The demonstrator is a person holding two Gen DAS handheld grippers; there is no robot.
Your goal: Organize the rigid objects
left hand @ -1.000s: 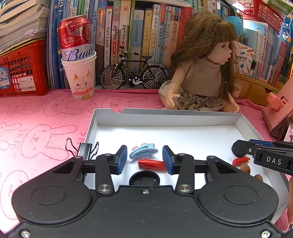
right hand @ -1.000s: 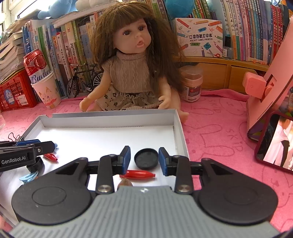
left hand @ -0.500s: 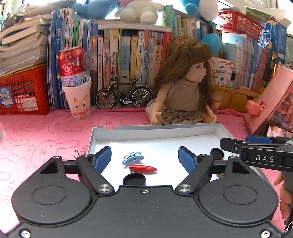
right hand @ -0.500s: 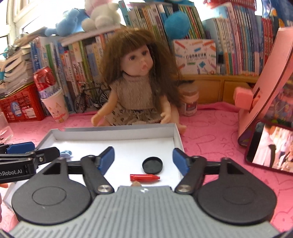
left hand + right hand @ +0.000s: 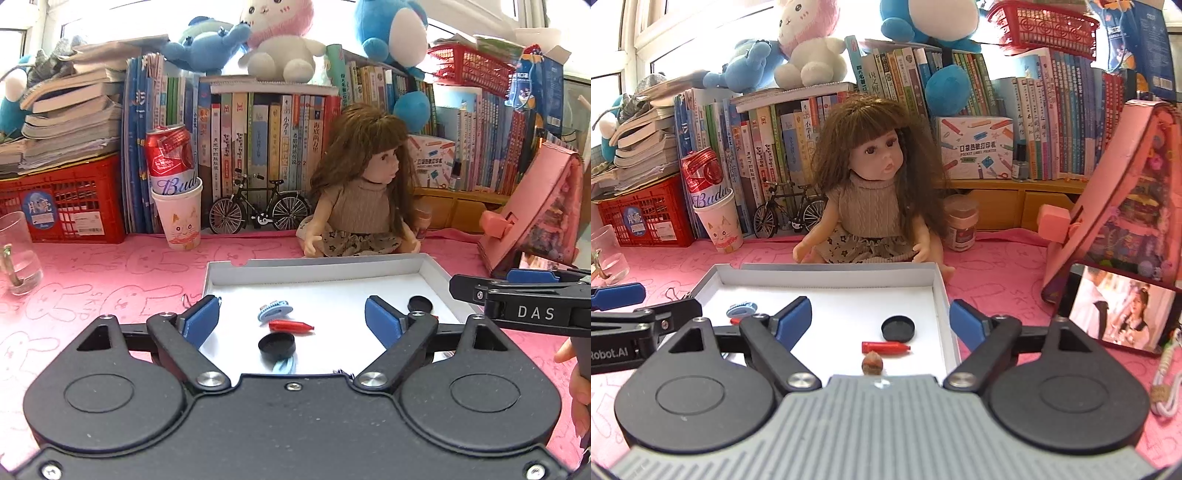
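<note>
A shallow white tray (image 5: pixel 314 266) (image 5: pixel 827 271) lies on the pink mat. In the left wrist view it holds a light-blue clip (image 5: pixel 275 309), a red crayon-like piece (image 5: pixel 291 326), a black round cap (image 5: pixel 277 345) and a second black cap (image 5: pixel 420 304). The right wrist view shows a red piece (image 5: pixel 885 347), a black cap (image 5: pixel 898 328), a brown nut (image 5: pixel 872 362) and a blue clip (image 5: pixel 741 308). My left gripper (image 5: pixel 293 322) hangs above the tray, its jaws opening with nothing between them. My right gripper (image 5: pixel 881 319) is likewise above the tray, jaws opening, holding nothing.
A doll (image 5: pixel 364 192) sits just behind the tray. A paper cup with a red can (image 5: pixel 177 210), a toy bicycle (image 5: pixel 260 206), a red crate (image 5: pixel 62 206) and books line the back. A glass (image 5: pixel 16 254) stands left; a pink stand (image 5: pixel 1115 206) and photo (image 5: pixel 1123 314) stand right.
Both grippers' jaws spread from nearly together to wide apart, and both lifted and drew back from the tray, so more of the shelf and plush toys shows. The small items stay in the tray.
</note>
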